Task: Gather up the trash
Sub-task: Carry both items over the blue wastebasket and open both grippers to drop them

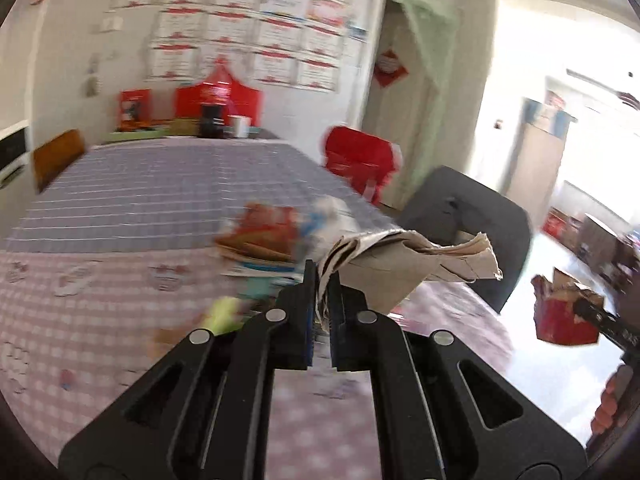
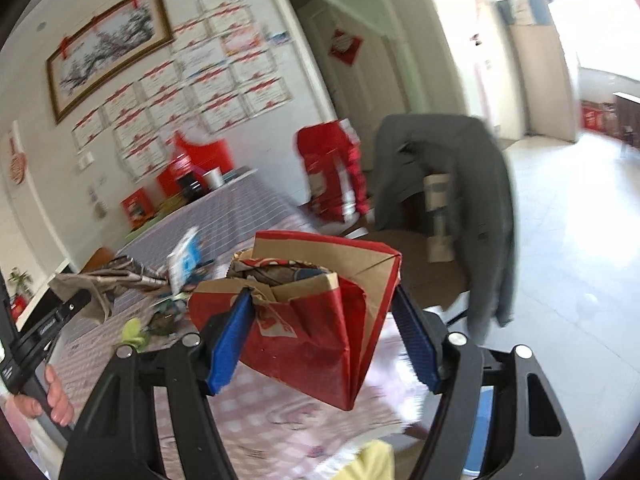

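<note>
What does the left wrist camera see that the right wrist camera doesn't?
Only the left wrist view shows the left gripper up close, jaws shut on crumpled newspaper, and a wooden chair beside the table.

Only the right wrist view shows the framed painting and what is stuffed inside the red box, held between the right gripper jaws.

Both show the newspaper, the red box, the checked table, the litter pile, the certificates and the grey jacket over a chair.
</note>
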`<state>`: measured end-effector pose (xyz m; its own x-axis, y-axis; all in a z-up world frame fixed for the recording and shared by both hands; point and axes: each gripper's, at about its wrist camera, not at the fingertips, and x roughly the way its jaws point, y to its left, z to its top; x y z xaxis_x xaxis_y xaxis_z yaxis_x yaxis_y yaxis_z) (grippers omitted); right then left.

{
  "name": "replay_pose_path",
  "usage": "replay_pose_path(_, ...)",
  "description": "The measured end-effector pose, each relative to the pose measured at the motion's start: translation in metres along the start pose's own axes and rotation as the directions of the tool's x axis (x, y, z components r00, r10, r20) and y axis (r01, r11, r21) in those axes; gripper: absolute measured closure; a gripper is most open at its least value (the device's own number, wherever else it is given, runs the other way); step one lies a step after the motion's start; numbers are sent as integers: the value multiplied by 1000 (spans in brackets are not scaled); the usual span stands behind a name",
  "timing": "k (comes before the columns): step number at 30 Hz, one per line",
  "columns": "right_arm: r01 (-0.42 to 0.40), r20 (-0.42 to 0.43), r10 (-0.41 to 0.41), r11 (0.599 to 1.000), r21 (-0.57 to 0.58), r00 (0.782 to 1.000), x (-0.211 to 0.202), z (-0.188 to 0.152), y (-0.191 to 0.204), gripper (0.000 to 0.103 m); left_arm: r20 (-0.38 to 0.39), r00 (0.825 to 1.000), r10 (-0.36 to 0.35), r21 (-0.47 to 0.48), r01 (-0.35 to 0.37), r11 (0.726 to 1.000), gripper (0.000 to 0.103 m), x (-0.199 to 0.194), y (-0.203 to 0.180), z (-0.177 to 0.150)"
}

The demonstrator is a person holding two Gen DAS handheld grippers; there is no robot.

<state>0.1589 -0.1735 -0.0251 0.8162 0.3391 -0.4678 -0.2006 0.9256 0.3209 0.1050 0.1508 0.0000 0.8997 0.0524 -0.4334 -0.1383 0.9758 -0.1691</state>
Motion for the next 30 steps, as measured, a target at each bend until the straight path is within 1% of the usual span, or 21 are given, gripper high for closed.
replay_pose_path(4,96,45,-97,995,25,994,-27,1,-32,34,-20,994,-106,38,107,994,97,10,-41,-4)
replay_pose_path(8,191,67,-194,980,56,979,-46,-3,-62,34,-39,981,-189,69,192,979,97,19,-80,-10)
replay_pose_path(9,228,67,-233,971,67,970,-51,-6,-72,34,-47,977,-209,76,212,974,97,22,-90,-12)
replay_pose_path(11,271,63,-276,959,80,959,-58,-10,-87,34,-69,965,-253,97,259,961,97,28,-112,-18)
replay_pose_path(13,323,56,-329,941,96,943,-65,-15,-101,34,-102,950,-295,117,306,945,97,36,-134,-24)
replay_pose_path(15,369,46,-376,923,108,926,-71,-22,-115,34,-143,932,-333,145,352,925,97,43,-158,-35)
replay_pose_path(18,430,24,-438,891,146,899,-79,-34,-138,34,-217,903,-372,182,412,893,97,54,-195,-54)
replay_pose_path(20,459,11,-467,873,167,884,-82,-41,-150,34,-264,884,-385,200,440,875,97,62,-217,-66)
replay_pose_path(22,497,-8,-505,848,186,863,-85,-50,-162,34,-324,863,-388,221,468,856,97,74,-240,-82)
replay_pose_path(25,537,-43,-540,818,207,840,-85,-62,-178,34,-394,837,-380,258,498,828,97,90,-271,-105)
replay_pose_path(26,548,-57,-549,809,214,834,-84,-66,-183,34,-411,830,-376,265,504,822,97,96,-276,-109)
replay_pose_path(29,608,-96,-604,763,217,792,-87,-80,-197,34,-452,819,-354,303,514,802,97,109,-303,-126)
replay_pose_path(30,619,-103,-613,754,220,783,-86,-81,-200,34,-463,813,-352,315,522,793,97,113,-311,-130)
